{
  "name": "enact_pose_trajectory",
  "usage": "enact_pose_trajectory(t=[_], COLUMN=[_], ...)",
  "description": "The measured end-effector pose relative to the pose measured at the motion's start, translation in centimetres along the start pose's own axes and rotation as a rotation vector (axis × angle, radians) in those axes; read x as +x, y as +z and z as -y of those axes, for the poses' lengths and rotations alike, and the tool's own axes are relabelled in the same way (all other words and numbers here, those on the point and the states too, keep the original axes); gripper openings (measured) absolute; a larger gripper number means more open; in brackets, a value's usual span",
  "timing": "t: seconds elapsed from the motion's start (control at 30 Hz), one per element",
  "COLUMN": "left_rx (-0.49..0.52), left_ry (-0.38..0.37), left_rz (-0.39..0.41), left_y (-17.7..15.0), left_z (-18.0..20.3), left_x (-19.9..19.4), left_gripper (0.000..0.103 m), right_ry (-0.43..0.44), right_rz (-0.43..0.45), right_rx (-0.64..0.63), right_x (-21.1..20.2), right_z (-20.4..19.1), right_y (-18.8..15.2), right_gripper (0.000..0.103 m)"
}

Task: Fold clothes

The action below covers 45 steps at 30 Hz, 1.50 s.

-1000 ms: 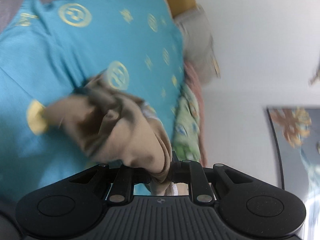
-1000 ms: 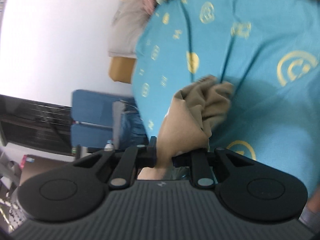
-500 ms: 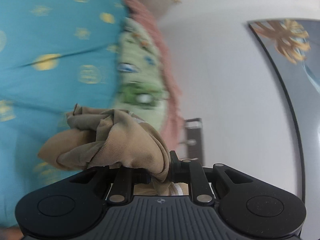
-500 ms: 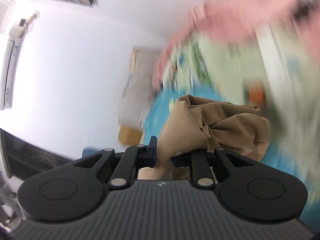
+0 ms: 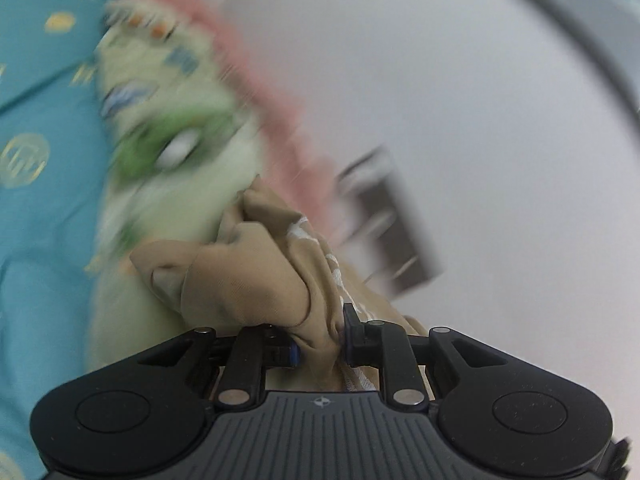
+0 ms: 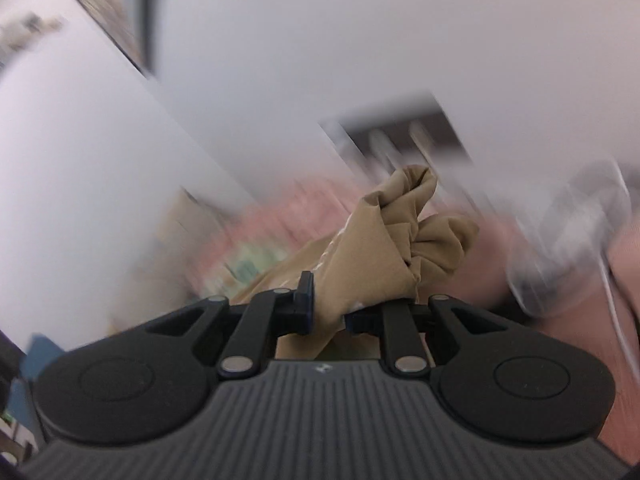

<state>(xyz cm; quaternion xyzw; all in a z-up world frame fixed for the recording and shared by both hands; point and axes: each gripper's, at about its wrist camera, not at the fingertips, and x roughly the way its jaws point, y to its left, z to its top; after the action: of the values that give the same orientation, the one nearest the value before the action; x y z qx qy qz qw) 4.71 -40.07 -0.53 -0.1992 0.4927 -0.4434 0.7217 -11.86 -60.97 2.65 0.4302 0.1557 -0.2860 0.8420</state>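
A tan garment [image 5: 256, 276] is bunched up in front of my left gripper [image 5: 320, 344], which is shut on it and holds it in the air. My right gripper [image 6: 328, 312] is shut on another bunched part of the same tan garment [image 6: 384, 252]. Both hold the cloth lifted above the bed. The fingertips are hidden under the folds. White printed marks show on the cloth near the left jaws.
A turquoise sheet with gold emblems [image 5: 36, 128] covers the bed at left. A green patterned blanket [image 5: 160, 128] and a pink blanket [image 5: 272, 92] lie beyond it. White wall [image 6: 320, 60], a dark fixture [image 6: 404, 132] and a framed picture [image 6: 104, 12] are behind.
Both grippers have swung upward and away from the turquoise sheet, carrying the tan garment. The views now point at the blankets and the wall, with motion blur.
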Motion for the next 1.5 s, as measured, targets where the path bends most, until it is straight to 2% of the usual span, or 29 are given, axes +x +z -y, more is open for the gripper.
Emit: enact_pose_trajectory(t=[0.07, 0.17, 0.27, 0.33, 0.4, 0.47, 0.5, 0.53, 0.57, 0.6, 0.63, 0.7, 0.83, 1.0, 1.1, 1.23, 1.4, 1.5], left_rx=[0.039, 0.103, 0.180, 0.234, 0.298, 0.362, 0.395, 0.432, 0.473, 0.513, 0.544, 0.593, 0.668, 0.732, 0.756, 0.765, 0.795, 0.777], left_ry=[0.040, 0.067, 0.098, 0.112, 0.121, 0.131, 0.136, 0.141, 0.147, 0.153, 0.159, 0.172, 0.150, 0.189, 0.201, 0.203, 0.204, 0.201], left_rz=[-0.030, -0.034, -0.039, -0.044, -0.002, 0.050, 0.076, 0.108, 0.143, 0.174, 0.201, 0.251, 0.325, 0.427, 0.457, 0.477, 0.493, 0.508], left_y=[-1.9, -3.0, -2.9, -2.8, -3.0, -3.3, -3.4, -3.6, -4.0, -4.4, -4.8, -5.7, -8.0, -11.6, -13.4, -15.7, -18.2, -19.1], left_z=[-1.9, -2.7, -0.9, 0.5, 2.1, 3.8, 4.6, 5.4, 6.2, 7.1, 7.8, 9.0, 10.5, 10.7, 10.3, 9.4, 8.5, 7.6], left_x=[0.5, 0.4, -1.1, -2.2, -4.1, -6.2, -7.2, -8.4, -9.7, -11.1, -12.4, -15.0, -20.4, -26.1, -28.6, -30.7, -32.1, -32.9], left_gripper=[0.021, 0.029, 0.039, 0.062, 0.066, 0.079, 0.089, 0.096, 0.099, 0.102, 0.103, 0.103, 0.103, 0.103, 0.103, 0.103, 0.103, 0.103], right_ry=[0.003, 0.016, -0.020, -0.048, -0.057, -0.059, -0.060, -0.062, -0.063, -0.057, -0.050, -0.034, -0.012, 0.011, 0.026, 0.031, 0.021, 0.010], right_rz=[-0.039, -0.001, 0.003, -0.019, -0.004, 0.030, 0.048, 0.065, 0.083, 0.105, 0.127, 0.173, 0.244, 0.309, 0.337, 0.381, 0.394, 0.409], right_rx=[0.057, 0.031, 0.047, 0.085, 0.119, 0.125, 0.109, 0.094, 0.078, 0.041, 0.000, -0.084, -0.238, -0.386, -0.436, -0.470, -0.526, -0.566], right_x=[0.4, -0.3, -0.8, -1.3, -3.2, -5.8, -6.9, -8.0, -9.1, -10.3, -11.4, -13.7, -17.6, -20.7, -21.7, -23.2, -24.3, -24.7], right_z=[2.7, 3.5, 2.9, 2.5, 2.3, 2.0, 1.6, 1.2, 0.9, 0.2, -0.6, -2.2, -5.4, -8.1, -9.1, -9.8, -10.2, -10.6], right_y=[-3.1, -6.1, -6.0, -5.2, -4.9, -4.9, -4.9, -4.9, -5.0, -5.1, -5.2, -5.4, -6.6, -9.9, -11.9, -14.6, -18.1, -19.9], right_gripper=[0.017, 0.018, 0.020, 0.021, 0.021, 0.022, 0.025, 0.036, 0.057, 0.069, 0.090, 0.095, 0.094, 0.094, 0.094, 0.094, 0.094, 0.094])
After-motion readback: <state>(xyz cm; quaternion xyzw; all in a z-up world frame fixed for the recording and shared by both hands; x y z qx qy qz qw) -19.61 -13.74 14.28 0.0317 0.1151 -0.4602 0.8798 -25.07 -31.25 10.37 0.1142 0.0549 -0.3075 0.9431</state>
